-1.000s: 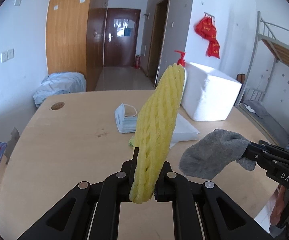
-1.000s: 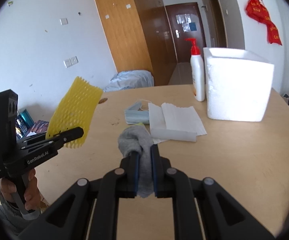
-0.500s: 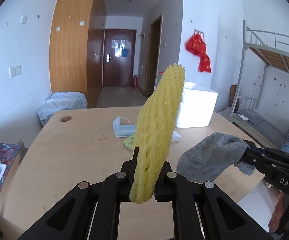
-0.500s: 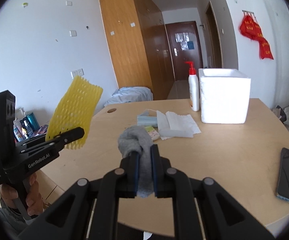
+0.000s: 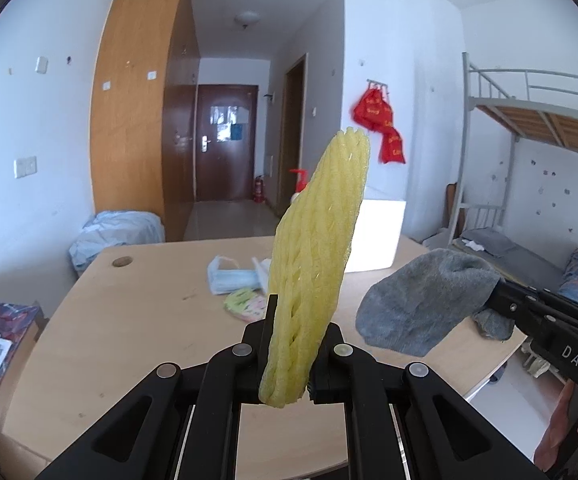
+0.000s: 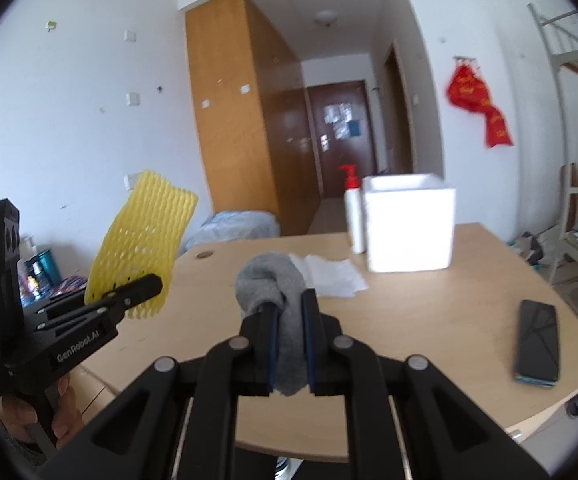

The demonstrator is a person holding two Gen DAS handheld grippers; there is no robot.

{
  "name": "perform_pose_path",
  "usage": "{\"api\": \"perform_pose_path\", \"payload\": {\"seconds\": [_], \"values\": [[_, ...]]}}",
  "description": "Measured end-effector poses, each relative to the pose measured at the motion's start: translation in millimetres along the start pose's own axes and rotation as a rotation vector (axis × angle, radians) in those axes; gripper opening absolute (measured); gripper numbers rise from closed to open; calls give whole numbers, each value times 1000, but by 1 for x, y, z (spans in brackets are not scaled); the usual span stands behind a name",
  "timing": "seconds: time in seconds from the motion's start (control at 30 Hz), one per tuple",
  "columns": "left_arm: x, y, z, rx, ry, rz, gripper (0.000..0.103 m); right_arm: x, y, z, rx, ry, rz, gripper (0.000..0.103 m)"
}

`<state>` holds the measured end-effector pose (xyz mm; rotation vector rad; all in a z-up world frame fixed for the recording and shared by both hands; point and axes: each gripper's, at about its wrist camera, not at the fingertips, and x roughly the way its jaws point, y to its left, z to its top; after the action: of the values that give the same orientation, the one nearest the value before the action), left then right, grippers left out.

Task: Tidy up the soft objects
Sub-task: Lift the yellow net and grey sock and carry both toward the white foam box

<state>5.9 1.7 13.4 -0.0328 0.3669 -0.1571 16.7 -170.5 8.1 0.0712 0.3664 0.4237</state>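
1. A yellow foam-mesh fruit sleeve (image 5: 317,256) is standing nearly upright in the left tongs (image 5: 289,364), its long axis rising up and slightly right from the jaws; the tongs are clenching its lower end, and only a short stub is hanging below them.
2. A grey, soft knitted sock (image 6: 275,296) is sitting in the right tongs (image 6: 289,344), which are gripping it across the middle, so that a rounded bunch is bulging above the jaws and a short tail is dangling below.
3. Both soft things are being carried in the air at the near edge of the pale wooden bench (image 6: 429,320), well apart from the white foam box (image 6: 409,228) at the bench's far side.
4. The box is lying ahead of both tongs, open side up; judging from the two views, the right tongs are the nearer to it, since the box is sitting almost straight ahead of them, while in the left view the yellow sleeve is hiding most of it (image 5: 381,240).
5. The likely coming move is carrying each piece over the box's rim; the tall sleeve would need tipping so its long axis points down into the opening.
6. Between the tongs and the box, a stack of blue face masks (image 5: 231,280), a small pastel cloth (image 5: 245,304) and white folded tissue (image 6: 331,274) are lying on the bench.
7. A white pump bottle with a red top (image 6: 353,208) is standing just beside the box on its left.
8. A dark phone (image 6: 537,344) is lying well to the right of the box, near the bench's edge.
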Motion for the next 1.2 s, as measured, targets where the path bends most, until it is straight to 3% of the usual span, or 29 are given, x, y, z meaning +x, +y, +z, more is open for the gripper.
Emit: {"api": "perform_pose_path", "payload": {"seconds": [0.47,0.87,1.2], "values": [[21,-57,11,56,-52,-107,10,-46,-37,0,48,-159,-304,14],[40,-69,26,74,-40,-115,10,-39,-51,8,59,-166,-332,14],[80,-74,60,77,-12,-125,10,-14,-70,30,73,-139,-335,14]]}}
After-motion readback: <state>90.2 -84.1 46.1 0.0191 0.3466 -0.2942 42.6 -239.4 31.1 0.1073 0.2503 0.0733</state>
